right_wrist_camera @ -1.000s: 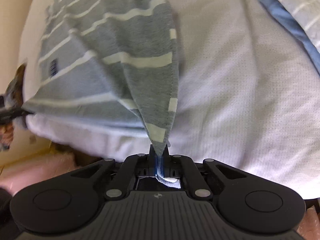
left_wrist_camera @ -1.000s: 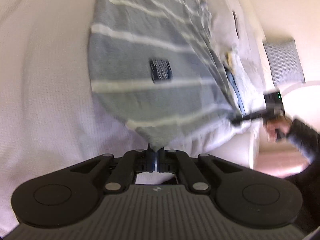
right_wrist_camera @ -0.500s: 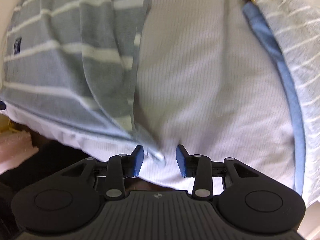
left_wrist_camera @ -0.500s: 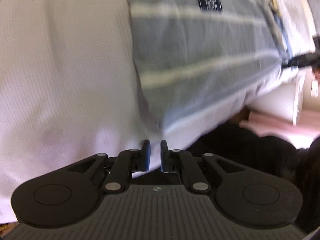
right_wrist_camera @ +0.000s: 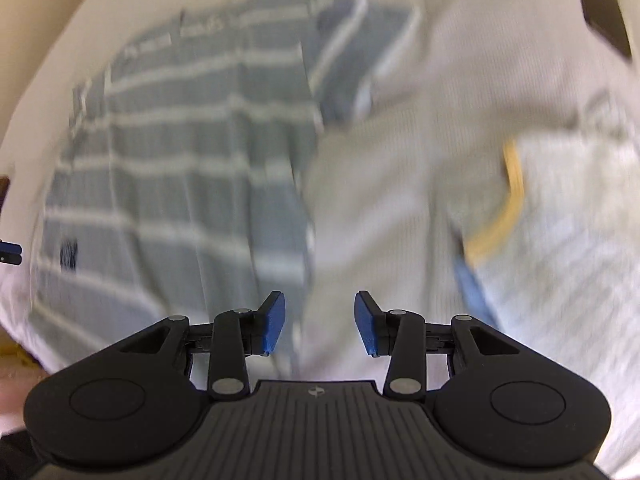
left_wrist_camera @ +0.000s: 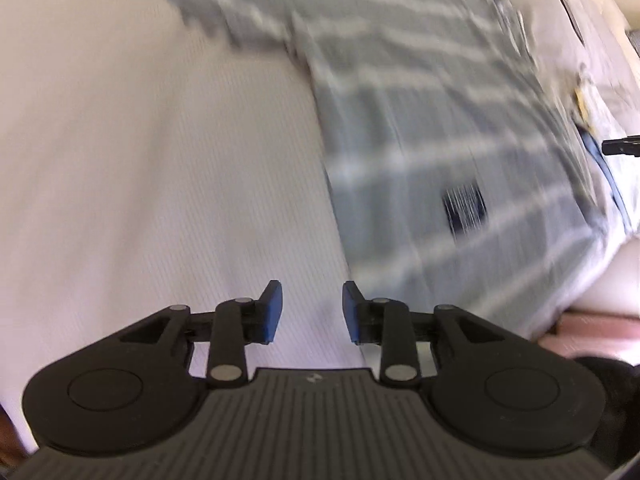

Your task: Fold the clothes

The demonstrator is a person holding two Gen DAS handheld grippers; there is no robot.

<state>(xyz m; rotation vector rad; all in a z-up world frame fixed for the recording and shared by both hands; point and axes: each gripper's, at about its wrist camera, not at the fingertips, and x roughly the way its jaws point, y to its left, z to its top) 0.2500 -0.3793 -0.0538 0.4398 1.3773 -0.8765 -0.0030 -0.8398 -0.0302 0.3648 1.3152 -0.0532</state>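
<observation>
The striped grey T-shirt lies spread flat on the white bedcover, its hem near the bed's near edge and a sleeve reaching toward the far side. Both tools are free of it: the left gripper has just been opening, its jaws part-open over bare cover just beside the shirt's side edge, with nothing between them; the right gripper stands part-open and empty too, above the shirt's other side edge. The risk, as I judge it, is a poor re-grasp: pinching the bedcover along with the shirt would drag both. A second pale garment lies near and could snag.
</observation>
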